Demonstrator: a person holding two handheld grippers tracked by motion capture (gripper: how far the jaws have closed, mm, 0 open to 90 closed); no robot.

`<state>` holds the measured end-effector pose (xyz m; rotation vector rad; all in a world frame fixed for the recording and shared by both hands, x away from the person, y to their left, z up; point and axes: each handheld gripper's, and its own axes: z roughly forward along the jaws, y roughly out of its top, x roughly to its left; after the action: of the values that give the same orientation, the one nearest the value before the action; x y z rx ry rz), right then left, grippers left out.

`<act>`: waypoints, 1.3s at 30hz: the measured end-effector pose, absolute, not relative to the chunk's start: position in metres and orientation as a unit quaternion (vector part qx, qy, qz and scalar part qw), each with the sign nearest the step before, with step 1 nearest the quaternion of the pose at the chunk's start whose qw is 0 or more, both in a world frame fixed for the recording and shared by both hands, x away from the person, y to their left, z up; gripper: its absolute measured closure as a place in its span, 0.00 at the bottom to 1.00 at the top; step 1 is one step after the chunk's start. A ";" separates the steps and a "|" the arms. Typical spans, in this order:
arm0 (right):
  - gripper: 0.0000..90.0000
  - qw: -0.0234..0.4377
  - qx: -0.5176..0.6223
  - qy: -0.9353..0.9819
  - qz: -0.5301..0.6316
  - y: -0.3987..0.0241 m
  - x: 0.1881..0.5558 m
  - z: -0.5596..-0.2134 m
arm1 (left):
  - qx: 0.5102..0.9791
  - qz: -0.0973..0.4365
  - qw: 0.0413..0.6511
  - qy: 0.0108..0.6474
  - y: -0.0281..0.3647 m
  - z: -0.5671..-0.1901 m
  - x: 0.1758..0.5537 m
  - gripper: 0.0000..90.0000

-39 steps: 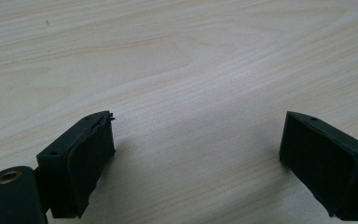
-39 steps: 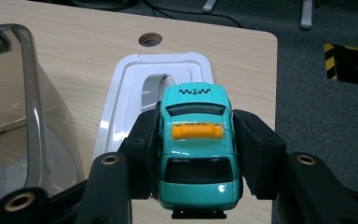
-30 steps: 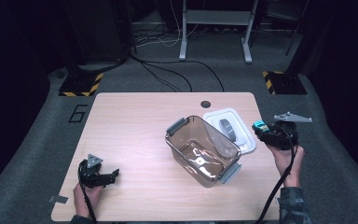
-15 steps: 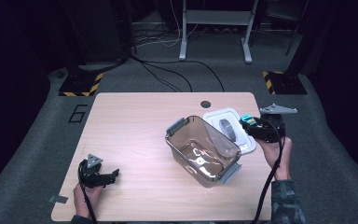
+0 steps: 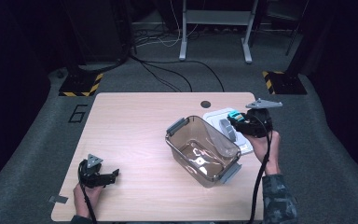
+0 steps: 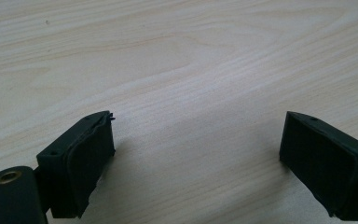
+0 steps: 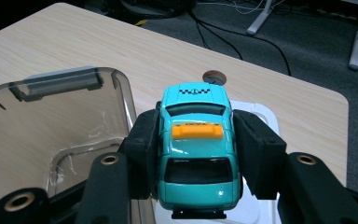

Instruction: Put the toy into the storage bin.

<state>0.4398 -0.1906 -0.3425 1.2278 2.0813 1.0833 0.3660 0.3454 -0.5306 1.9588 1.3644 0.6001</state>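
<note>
Toy taxi (image 7: 196, 144) clamped between right gripper (image 5: 242, 122) jaws, held above white lid (image 5: 245, 146) beside clear bin (image 5: 202, 150). Left gripper (image 5: 103, 177) jaws wide apart, empty, low over table (image 5: 135, 126).

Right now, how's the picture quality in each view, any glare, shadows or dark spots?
High view: the room around the table is very dark, and light glares off the clear bin. Left gripper view: soft, with a faint shadow on the wood between the open jaws. Right gripper view: sharp on the toy car, with small highlights on its paint.
</note>
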 end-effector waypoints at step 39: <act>0.58 0.214 0.393 0.803 0.393 -0.120 0.466 -0.334 | 0.753 0.229 0.331 0.520 0.346 -0.530 0.366 0.11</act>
<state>0.4664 -0.1203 -0.3342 1.0915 2.2283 1.0893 0.3659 0.3460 -0.5302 1.9695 1.3608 0.5976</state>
